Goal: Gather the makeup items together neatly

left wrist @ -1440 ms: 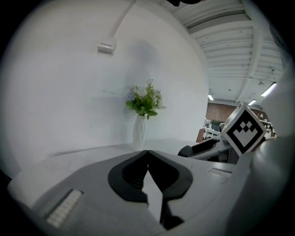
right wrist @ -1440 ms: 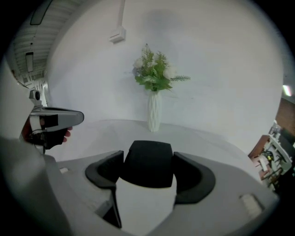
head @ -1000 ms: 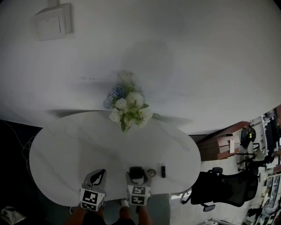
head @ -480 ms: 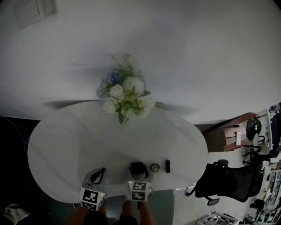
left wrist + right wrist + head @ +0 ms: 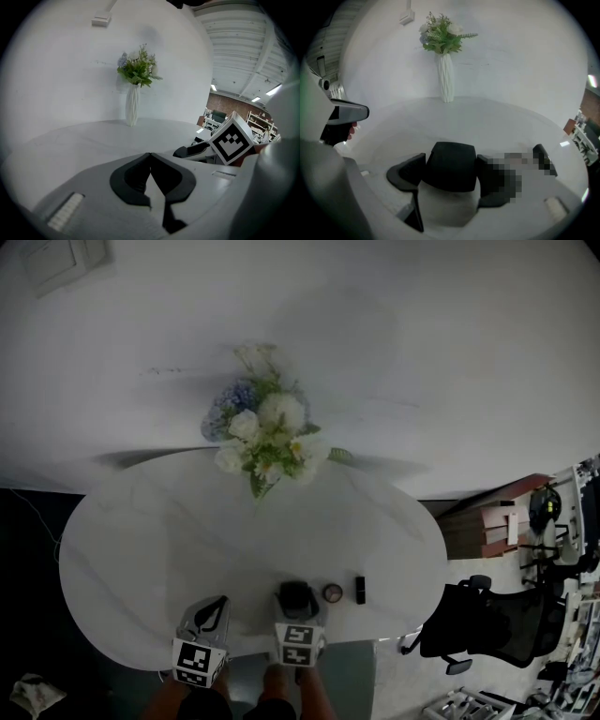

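Right hand-held gripper around black case

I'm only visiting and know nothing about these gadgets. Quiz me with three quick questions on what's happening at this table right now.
1. True or false: the left gripper has its jaws together with nothing between them.
2. Pick one: the right gripper is shut on A) a hairbrush, B) a black makeup item, C) nothing.
3. What stands at the far edge of the table, beyond both grippers?

Key: 1 true; 2 B; 3 a vase of flowers.
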Available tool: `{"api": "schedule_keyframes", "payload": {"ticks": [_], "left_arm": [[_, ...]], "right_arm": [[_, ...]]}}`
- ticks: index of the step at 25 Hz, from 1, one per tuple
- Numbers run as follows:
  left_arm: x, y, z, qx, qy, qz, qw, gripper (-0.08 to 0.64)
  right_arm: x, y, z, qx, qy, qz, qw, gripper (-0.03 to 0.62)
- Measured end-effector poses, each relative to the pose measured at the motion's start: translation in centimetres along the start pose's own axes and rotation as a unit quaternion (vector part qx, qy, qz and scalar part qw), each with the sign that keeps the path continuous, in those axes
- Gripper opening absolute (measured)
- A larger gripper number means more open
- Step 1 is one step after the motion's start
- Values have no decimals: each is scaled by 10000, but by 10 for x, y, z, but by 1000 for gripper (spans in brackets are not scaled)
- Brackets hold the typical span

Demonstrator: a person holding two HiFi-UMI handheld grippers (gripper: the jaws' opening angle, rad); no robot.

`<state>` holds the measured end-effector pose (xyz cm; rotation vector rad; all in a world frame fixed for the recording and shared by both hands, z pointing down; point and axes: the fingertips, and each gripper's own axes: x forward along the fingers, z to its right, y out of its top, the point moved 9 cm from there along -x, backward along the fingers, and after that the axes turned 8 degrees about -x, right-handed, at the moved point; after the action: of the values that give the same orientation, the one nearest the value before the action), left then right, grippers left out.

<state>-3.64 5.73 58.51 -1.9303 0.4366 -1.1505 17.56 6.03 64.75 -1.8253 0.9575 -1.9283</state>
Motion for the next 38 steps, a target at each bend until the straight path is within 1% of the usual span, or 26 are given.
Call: {"api": "schedule_keyframes", "payload": {"ticks": [9, 14, 17, 22, 28, 32, 33, 35, 38], "left_arm": [[-6, 6, 3, 19, 14, 54, 10000, 11], [-12, 14, 5, 72, 32, 214, 9997, 11], [-18, 27, 9, 112, 26, 360, 9993, 11], [-36, 57, 13, 254, 76, 750, 9968, 11], [-71, 97, 10, 436, 271, 1266, 9906, 11], [-91, 119, 6, 446, 463, 1601, 9850, 11], [-96, 124, 6, 446, 515, 1678, 9835, 11], [-107, 132, 5, 456, 612, 1800, 9807, 11], [-121, 144, 3, 442, 731, 1989, 9763, 11]], "right_arm": [[-2, 0, 1, 30, 5, 31, 10000, 350], [-16, 10, 4, 23, -6, 168, 9999, 350], [-31, 25, 4, 9, -9, 464, 9989, 350], [-66, 62, 4, -17, 21, 1112, 9938, 350], [-113, 110, -3, -175, 56, 1869, 9822, 350], [-136, 138, -12, -355, 151, 2284, 9728, 336], [-142, 144, -15, -408, 175, 2369, 9705, 307], [-152, 156, -23, -511, 201, 2540, 9656, 214], [-165, 174, -34, -684, 253, 2807, 9570, 146]]}}
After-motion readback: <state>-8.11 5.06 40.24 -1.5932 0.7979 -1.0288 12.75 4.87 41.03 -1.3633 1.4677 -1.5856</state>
